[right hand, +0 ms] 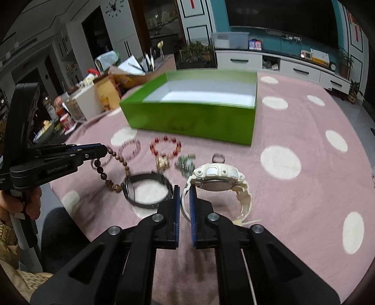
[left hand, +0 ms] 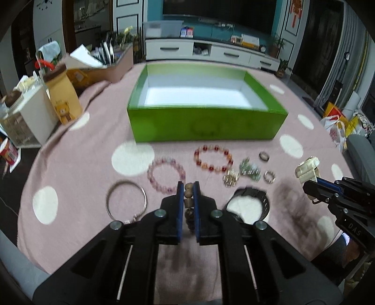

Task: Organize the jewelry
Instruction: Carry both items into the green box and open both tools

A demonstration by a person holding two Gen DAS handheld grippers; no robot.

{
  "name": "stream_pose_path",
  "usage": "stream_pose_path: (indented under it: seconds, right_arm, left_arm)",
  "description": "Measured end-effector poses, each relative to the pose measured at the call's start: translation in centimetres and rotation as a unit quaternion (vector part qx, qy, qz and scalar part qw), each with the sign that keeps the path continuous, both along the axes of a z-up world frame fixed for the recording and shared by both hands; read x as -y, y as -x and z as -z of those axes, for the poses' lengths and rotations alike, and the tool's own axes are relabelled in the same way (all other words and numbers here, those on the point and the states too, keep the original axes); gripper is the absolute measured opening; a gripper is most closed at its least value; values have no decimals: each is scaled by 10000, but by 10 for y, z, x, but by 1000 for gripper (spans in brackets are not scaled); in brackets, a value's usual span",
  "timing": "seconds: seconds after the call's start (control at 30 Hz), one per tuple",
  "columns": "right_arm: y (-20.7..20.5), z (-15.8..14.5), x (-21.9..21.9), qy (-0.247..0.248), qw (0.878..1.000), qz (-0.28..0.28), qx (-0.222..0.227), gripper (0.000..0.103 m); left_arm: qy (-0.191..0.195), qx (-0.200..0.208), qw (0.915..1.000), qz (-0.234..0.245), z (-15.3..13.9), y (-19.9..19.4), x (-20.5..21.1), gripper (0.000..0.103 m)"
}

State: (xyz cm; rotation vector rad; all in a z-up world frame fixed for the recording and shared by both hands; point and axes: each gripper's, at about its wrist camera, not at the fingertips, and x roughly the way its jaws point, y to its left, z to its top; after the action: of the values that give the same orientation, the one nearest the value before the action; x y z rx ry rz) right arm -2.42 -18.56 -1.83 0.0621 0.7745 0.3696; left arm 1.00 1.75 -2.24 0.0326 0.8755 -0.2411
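Brown wooden bead bracelet (left hand: 189, 201) pinched between closed left gripper (left hand: 188, 185) fingers; white plastic digital watch (right hand: 216, 178) strap clamped between closed right gripper (right hand: 185, 190) fingers

Readable text is sparse. You've got "DAS" in pale letters on the black body of the right gripper (left hand: 307, 185), seen from the left wrist view. From the right wrist view, the left gripper (right hand: 105, 150) carries "GenRobot.AI" in grey print on its side. That's all you can read with confidence. The paper bag (left hand: 63, 98) at the counter's left edge has a bear cartoon with small print above it, too blurred to make out. Red hangings on the far wall (left hand: 295, 10) carry characters, also illegible. The wall clock (right hand: 114, 8) has markers only; you can't resolve any digits.
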Motion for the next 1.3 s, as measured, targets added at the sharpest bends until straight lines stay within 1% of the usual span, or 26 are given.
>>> stream_pose_path:
  seconds: [0.2,0.33,0.47,0.57,0.73,0.83,0.97,1.07,1.1,1.13,1.23,1.27,1.3]
  right_arm:
    - [-16,-36,2,79,9987,6,496,7]
    - [-38,-59,1,61,9966,-56,818,7]
    - [-66,-68,-2,-55,9963,-112,852,7]
    - [-90,-68,-6,-107,9968,-147,777,7]
    - [-135,-57,-15,-111,9986,-161,498,7]
    - [-158,-46,-20,-59,9995,-154,265,7]
    - [-186,-24,-27,77,9998,-162,-107,8]
    - [-205,-8,-32,184,9991,-118,-355,10]
    - [-209,-4,-33,234,9988,-80,-413,11]
    - [-213,-1,-34,282,9985,-54,-456,15]
    - [-217,1,-34,304,9983,-45,-497,18]
    - [-216,-2,-33,312,9984,-39,-461,19]
    - [-213,-5,-32,298,9987,-24,-417,26]
  left_arm:
    - [135,334,9994,-12,-33,-16,-4,7]
    - [237,552,9982,-26,-59,-39,-8,7]
    - [309,635,9975,-80,-75,-68,-7,7]
    - [356,593,9976,-101,-79,-92,-3,7]
    - [368,439,9983,-112,-73,-131,5,7]
    - [334,285,9990,-91,-63,-153,13,7]
    - [132,70,9998,-89,-43,-176,25,7]
    - [-110,-139,9997,-137,-22,-193,30,7]
    - [-165,-188,9996,-154,-17,-197,30,7]
    - [-250,-246,9992,-189,-12,-200,31,7]
    - [-397,-288,9985,-233,-7,-204,29,8]
    - [-420,-281,9984,-242,-8,-203,28,9]
    - [-420,-260,9985,-250,-9,-202,27,16]
